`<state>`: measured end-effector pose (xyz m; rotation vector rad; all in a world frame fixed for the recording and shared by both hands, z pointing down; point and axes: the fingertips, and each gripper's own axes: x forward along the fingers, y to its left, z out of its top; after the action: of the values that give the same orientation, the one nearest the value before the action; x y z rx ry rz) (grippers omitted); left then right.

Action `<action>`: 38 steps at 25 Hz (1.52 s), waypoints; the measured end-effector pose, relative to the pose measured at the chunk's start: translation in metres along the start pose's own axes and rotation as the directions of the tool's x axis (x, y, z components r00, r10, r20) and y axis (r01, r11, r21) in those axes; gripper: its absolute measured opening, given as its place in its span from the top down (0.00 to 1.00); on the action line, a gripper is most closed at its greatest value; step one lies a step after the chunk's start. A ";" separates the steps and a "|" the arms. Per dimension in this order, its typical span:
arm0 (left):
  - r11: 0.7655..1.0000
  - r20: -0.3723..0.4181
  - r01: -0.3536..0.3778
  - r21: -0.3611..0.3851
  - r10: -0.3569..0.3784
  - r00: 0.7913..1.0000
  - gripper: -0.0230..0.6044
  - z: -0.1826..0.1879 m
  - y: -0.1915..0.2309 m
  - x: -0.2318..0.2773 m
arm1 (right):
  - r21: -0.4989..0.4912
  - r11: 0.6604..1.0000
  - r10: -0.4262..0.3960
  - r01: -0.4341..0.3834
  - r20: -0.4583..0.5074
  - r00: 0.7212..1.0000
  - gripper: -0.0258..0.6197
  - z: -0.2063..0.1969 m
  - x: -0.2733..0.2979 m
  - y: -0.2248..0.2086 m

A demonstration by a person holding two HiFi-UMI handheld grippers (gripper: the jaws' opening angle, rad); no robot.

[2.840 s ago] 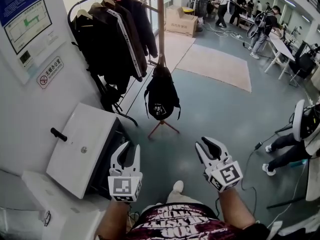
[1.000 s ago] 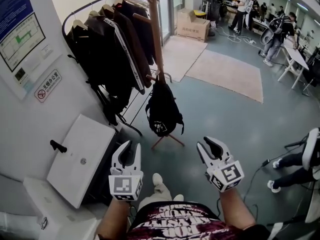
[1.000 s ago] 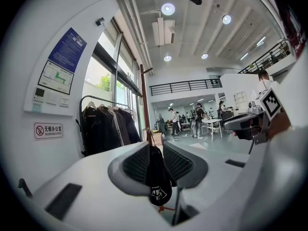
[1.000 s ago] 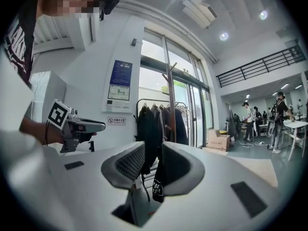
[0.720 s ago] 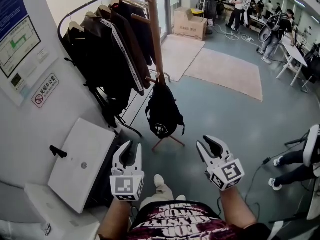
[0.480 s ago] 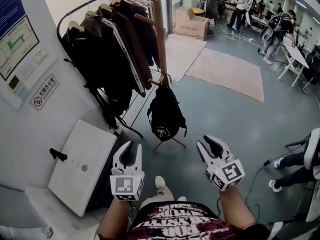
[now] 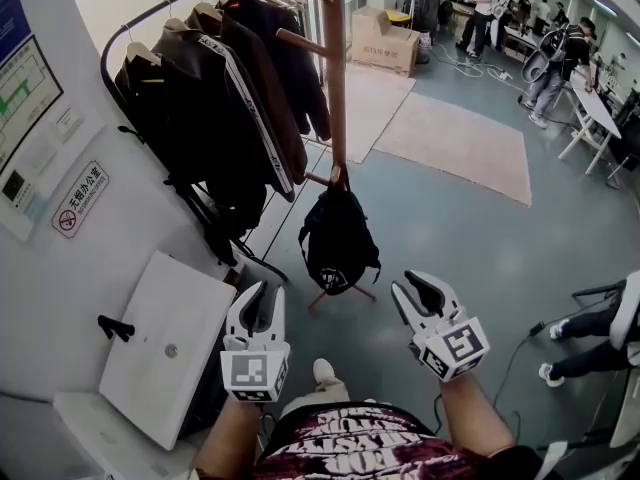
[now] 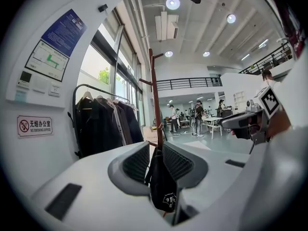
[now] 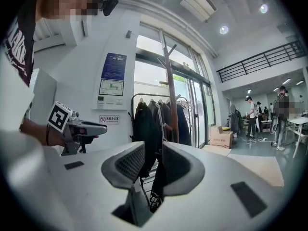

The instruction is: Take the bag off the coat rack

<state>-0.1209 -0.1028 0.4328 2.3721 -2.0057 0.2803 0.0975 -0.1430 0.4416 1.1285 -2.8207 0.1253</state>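
Note:
A black backpack hangs by its top loop from a low peg of the wooden coat rack, above the rack's splayed feet. Both grippers are held low in front of the person, well short of the bag. My left gripper is open and empty. My right gripper is open and empty too. In the left gripper view the backpack and the rack's pole show far off through the gap of the left gripper. In the right gripper view the backpack shows beyond the right gripper.
A metal clothes rail with dark jackets stands left of the rack. A white cabinet sits by the wall at lower left. A cardboard box and a rug lie beyond. Someone's legs are at the right edge.
The person has stepped closer to the coat rack, so the backpack and pole now sit nearer and more central. Both grippers stay open and held the same way.

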 end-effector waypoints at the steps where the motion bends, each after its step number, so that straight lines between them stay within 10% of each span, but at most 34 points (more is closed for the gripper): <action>1: 1.000 0.001 0.002 -0.001 -0.002 1.000 0.83 0.001 0.003 0.005 | -0.002 1.000 0.001 -0.001 -0.002 1.000 0.77 0.000 0.006 -0.001; 38: 0.983 0.032 0.181 -0.021 -0.180 0.983 0.83 0.008 0.045 0.100 | -0.079 0.995 -0.056 0.054 -0.021 0.998 0.78 0.031 0.103 -0.009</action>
<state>-0.1486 -0.2096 0.4361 2.5355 -1.7772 0.2162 0.0276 -0.2235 0.4235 1.1781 -2.7457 0.0228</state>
